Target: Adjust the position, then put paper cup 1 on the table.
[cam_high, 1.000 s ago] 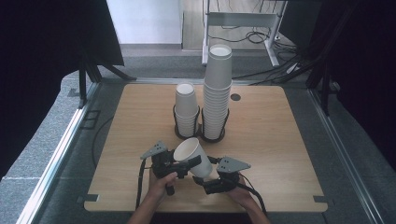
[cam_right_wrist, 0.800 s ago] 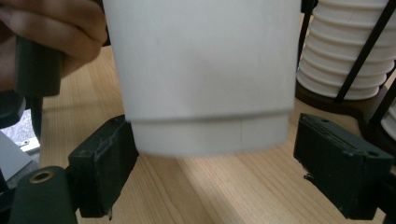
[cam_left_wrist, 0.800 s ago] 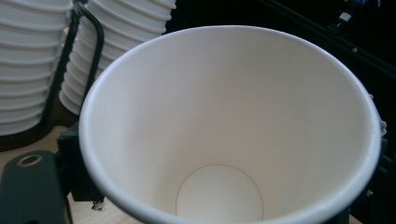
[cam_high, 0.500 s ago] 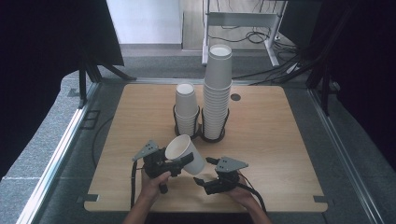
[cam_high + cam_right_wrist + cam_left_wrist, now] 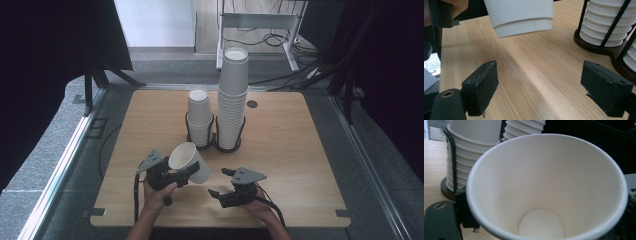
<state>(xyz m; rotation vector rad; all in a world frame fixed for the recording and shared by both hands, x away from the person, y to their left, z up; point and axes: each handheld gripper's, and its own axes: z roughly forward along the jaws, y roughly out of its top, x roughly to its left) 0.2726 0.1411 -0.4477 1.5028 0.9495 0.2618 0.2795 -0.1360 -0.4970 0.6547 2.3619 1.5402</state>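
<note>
My left gripper [image 5: 186, 173] has its fingers closed on the single paper cup [image 5: 189, 162], gripping it by the wall low down near the base; the cup is off the bench [image 5: 300, 150] and tipped, its long axis slanting with the open mouth up and toward the left, the base down and toward the right gripper. In the left gripper view I look straight into the cup's mouth [image 5: 544, 195], empty, bottom disc visible, with the cup stacks beyond it. Ahead of these fingers, farther across the bench, stand two stacks in a black wire holder [image 5: 214, 142]: the short stack [image 5: 199, 116] on the left, nearer the held cup, and the tall stack [image 5: 233, 97] just beside it on the right. My right gripper [image 5: 224, 186] has its fingers wide apart and empty, low over the bench; the cup's base [image 5: 521, 17] hangs above and ahead of them, clear of both pads. Count: one loose cup, two stacks, one holder. I judge the short stack to be the likelier target, and the left hand the nearer.
</note>
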